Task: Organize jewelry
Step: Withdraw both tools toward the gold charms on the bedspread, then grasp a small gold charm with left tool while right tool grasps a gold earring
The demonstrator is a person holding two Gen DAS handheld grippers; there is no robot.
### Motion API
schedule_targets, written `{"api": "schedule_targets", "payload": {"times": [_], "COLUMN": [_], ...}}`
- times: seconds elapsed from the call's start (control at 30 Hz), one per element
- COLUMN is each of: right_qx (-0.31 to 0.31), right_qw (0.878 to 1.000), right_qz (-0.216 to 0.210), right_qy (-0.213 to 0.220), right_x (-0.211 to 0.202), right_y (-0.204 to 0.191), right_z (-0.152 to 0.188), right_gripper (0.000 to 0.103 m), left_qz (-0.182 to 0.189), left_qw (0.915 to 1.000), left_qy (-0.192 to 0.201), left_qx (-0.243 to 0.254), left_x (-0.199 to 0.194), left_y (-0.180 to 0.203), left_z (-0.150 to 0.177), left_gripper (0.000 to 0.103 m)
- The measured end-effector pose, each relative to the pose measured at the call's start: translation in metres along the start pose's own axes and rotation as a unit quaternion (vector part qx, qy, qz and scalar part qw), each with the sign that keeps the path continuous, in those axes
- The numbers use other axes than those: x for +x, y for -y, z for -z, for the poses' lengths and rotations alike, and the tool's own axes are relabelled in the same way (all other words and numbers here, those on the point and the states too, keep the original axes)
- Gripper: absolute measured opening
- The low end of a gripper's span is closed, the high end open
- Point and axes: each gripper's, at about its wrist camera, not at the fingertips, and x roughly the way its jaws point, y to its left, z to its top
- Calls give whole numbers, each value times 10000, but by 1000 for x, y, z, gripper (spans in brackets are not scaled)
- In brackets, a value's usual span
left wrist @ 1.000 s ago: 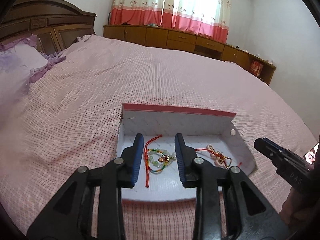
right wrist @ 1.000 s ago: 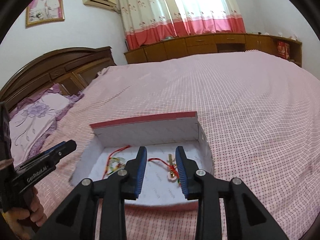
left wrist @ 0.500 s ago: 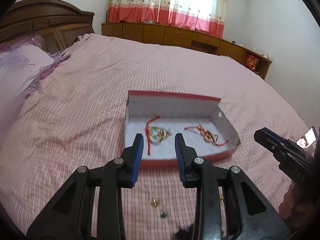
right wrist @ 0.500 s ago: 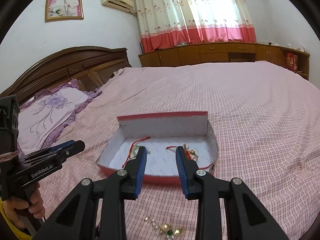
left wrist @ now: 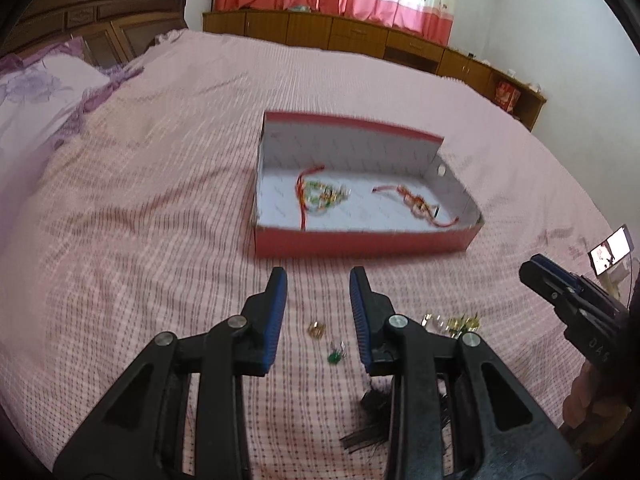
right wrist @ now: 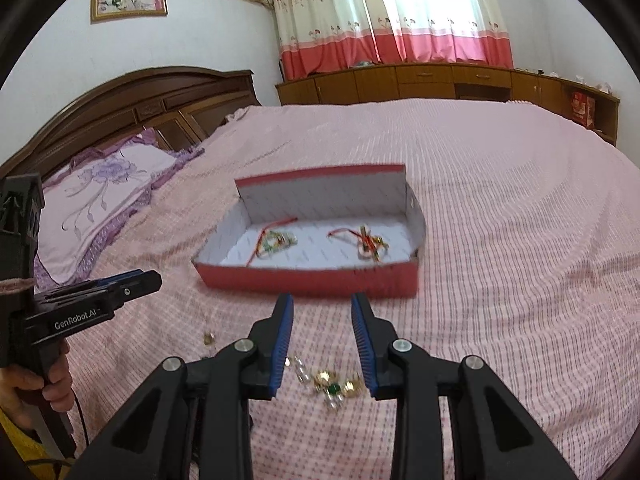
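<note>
A red box (left wrist: 360,244) with a white inside lies on the pink bedspread; it also shows in the right wrist view (right wrist: 312,280). In it lie a beaded bracelet on red cord (left wrist: 320,196) and a red-and-gold knot piece (left wrist: 418,204). Loose on the bed near me are a gold ring (left wrist: 317,330), a green-stone earring (left wrist: 335,356) and a gold cluster (left wrist: 456,323). My left gripper (left wrist: 318,300) is open and empty above the ring. My right gripper (right wrist: 322,332) is open and empty above a gold and green cluster (right wrist: 332,386).
A purple flowered pillow (right wrist: 100,200) and wooden headboard (right wrist: 132,100) are at the left. A dark tuft (left wrist: 372,408) lies on the bedspread under my left gripper. Wooden cabinets (right wrist: 440,80) line the far wall. A phone (left wrist: 610,250) stands at the right edge.
Both grippers have pulled back and up from inside the box toward the near bed. The loose jewelry in front of the box has come into view. Both stay open.
</note>
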Motion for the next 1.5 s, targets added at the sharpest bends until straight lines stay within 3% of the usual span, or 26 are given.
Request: {"api": "schedule_targets", "payload": {"times": [0.37, 0.67, 0.83, 1.0, 1.07, 1.33, 1.37, 1.5], "right_qx": [45, 126, 185, 239, 264, 329, 332, 351], "right_qw": [9989, 9972, 9964, 9959, 9957, 9952, 9951, 9944], "right_qz": [239, 330, 342, 312, 289, 206, 200, 146], "right_qy": [-391, -656, -758, -817, -839, -897, -905, -986], "right_x": [13, 30, 37, 43, 44, 52, 53, 61], "right_y": [14, 22, 27, 29, 30, 31, 31, 30], "right_z": [31, 46, 51, 54, 55, 59, 58, 57], "right_gripper": [33, 33, 33, 33, 33, 33, 32, 13], "left_qz": [-21, 10, -17, -23, -38, -62, -62, -68], "left_qw": [9986, 9981, 9955, 9957, 9956, 9956, 9956, 9956], "left_qy": [-520, -601, -912, -860, -868, -816, -814, -797], "left_qx": [-74, 137, 245, 338, 360, 454, 457, 490], "left_x": [28, 46, 67, 71, 73, 75, 75, 75], "left_y": [-2, 6, 9, 8, 8, 11, 11, 11], "left_z": [24, 30, 38, 41, 41, 41, 41, 41], "left_gripper": [24, 23, 23, 17, 4, 5, 5, 5]}}
